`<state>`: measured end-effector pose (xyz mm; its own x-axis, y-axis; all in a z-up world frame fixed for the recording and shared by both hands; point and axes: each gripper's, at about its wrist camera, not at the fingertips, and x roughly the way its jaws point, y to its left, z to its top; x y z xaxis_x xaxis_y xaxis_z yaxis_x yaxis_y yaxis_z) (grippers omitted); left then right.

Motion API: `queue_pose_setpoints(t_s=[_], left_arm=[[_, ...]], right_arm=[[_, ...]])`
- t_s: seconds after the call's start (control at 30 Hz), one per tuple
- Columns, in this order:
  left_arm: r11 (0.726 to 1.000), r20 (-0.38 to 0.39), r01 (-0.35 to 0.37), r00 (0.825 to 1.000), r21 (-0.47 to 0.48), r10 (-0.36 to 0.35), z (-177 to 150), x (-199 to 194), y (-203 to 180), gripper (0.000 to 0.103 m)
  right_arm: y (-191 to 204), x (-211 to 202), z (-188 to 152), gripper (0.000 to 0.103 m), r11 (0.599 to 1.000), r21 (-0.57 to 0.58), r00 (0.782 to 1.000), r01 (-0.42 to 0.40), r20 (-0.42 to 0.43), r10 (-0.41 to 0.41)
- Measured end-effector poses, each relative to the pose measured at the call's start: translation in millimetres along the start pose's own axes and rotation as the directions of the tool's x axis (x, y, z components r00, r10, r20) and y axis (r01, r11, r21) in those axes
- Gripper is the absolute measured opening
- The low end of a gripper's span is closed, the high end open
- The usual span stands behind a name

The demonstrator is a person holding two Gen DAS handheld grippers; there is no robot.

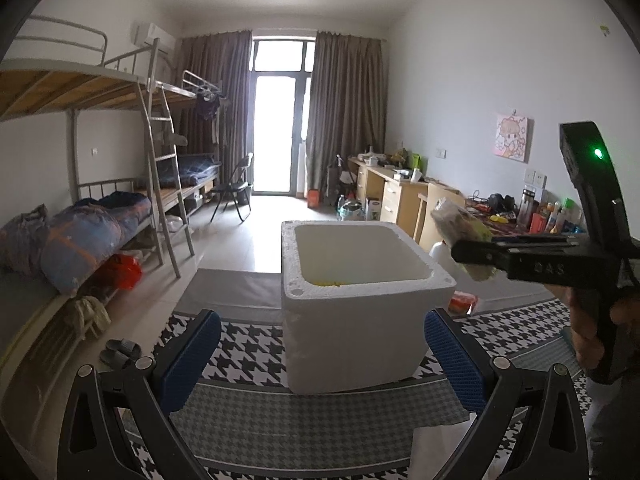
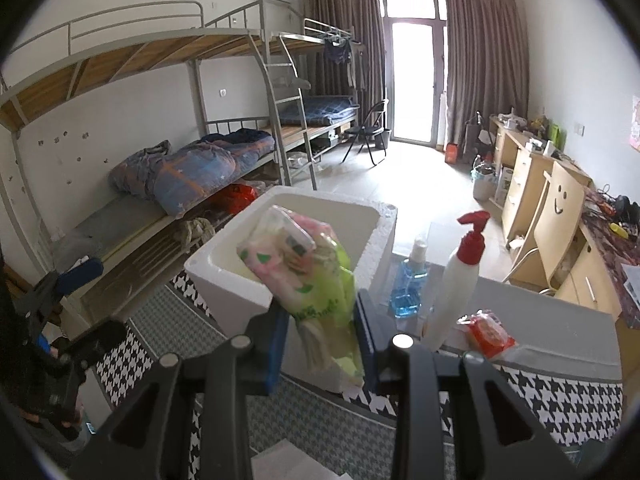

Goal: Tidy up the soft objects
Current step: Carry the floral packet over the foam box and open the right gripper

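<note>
A white foam box (image 1: 360,292) stands open-topped on a houndstooth cloth, with something yellow (image 1: 324,282) at its bottom. My left gripper (image 1: 324,360) is open just in front of the box, and its blue pads hold nothing. My right gripper (image 2: 322,320) is shut on a soft green and pink tissue pack (image 2: 316,268), held up beside the box's near right rim (image 2: 224,268). In the left wrist view the same pack (image 1: 460,224) hangs right of the box in the right gripper (image 1: 472,252).
Right of the box stand a white pump bottle with a red top (image 2: 460,280) and a blue-liquid bottle (image 2: 410,284). An orange packet (image 2: 490,334) lies close by. Bunk beds (image 1: 100,220) line the left wall, desks (image 1: 396,196) the right.
</note>
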<state>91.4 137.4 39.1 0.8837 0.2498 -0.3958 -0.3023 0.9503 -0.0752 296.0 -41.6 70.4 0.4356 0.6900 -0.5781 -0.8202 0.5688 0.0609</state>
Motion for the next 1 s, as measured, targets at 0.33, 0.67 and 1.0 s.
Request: queue_pose_setpoints(t_s=[0.33,0.67,1.0], left_arm=[[1.000,-0.036,-0.016,0.999,-0.026,0.015,-8.9,4.5,10.8,0.102],[0.999,-0.042,-0.003,0.999,-0.039,0.002,-14.1,-0.4,10.0,0.102],[0.999,-0.053,-0.009,0.999,-0.046,0.006,-18.0,-2.7,9.7,0.102]], right_arm=[[2.7,20.8,13.1,0.037,1.000,0.008,1.000,-0.008,-0.029,0.008],[-1.6,47.0,18.6,0.037,1.000,0.020,0.997,-0.003,-0.075,0.005],[2.6,64.6,24.2,0.037,1.000,0.023,0.995,-0.008,-0.101,0.010]])
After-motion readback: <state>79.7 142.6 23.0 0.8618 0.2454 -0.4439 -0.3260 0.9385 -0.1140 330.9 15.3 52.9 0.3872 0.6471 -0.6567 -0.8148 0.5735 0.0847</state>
